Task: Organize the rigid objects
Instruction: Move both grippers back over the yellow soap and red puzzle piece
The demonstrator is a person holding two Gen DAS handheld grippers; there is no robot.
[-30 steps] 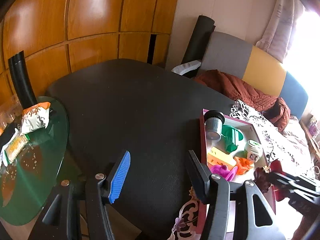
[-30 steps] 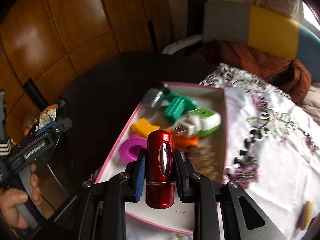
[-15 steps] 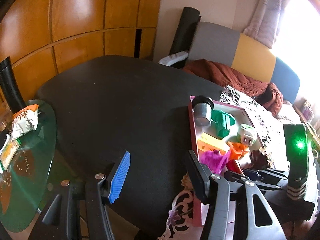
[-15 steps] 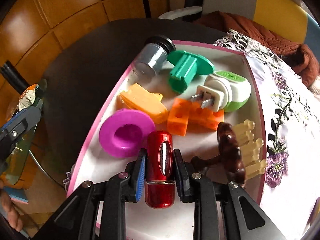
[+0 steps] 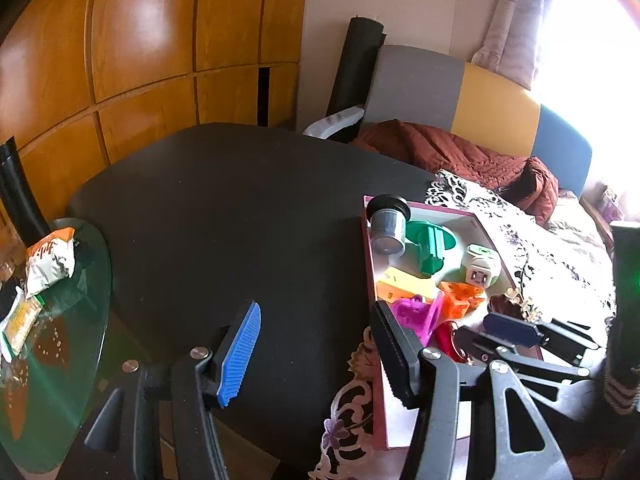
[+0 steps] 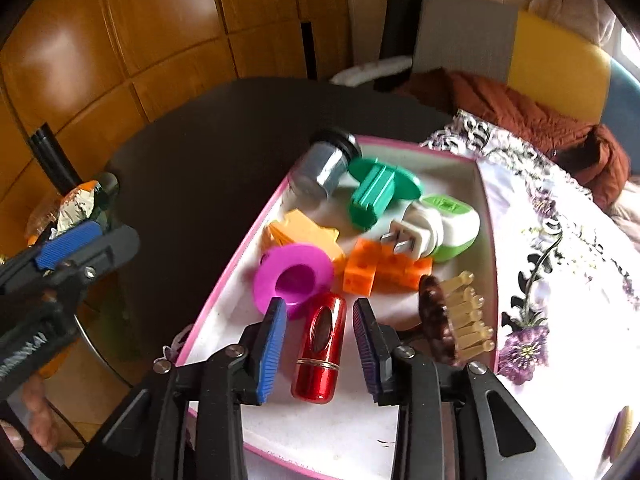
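Once gripped, red tube [image 6: 320, 354] lies released.

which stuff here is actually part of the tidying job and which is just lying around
Part of the job:
- pink-rimmed tray
- red cylinder, lying in the tray between the opening right gripper jaws
- purple funnel
- orange block
- green plug

Just lying about:
- snack packets
- brown quilt

A glossy red lipstick tube [image 6: 320, 350] lies on its side on the white floor of a pink-rimmed tray [image 6: 236, 256], near its front edge. Behind it sit a purple funnel-shaped piece [image 6: 294, 278], orange blocks [image 6: 374, 268], a green-and-white plug [image 6: 436, 230], a green peg [image 6: 376, 196], a grey cup [image 6: 320, 172] and what appears to be a brown hair comb [image 6: 452, 320].
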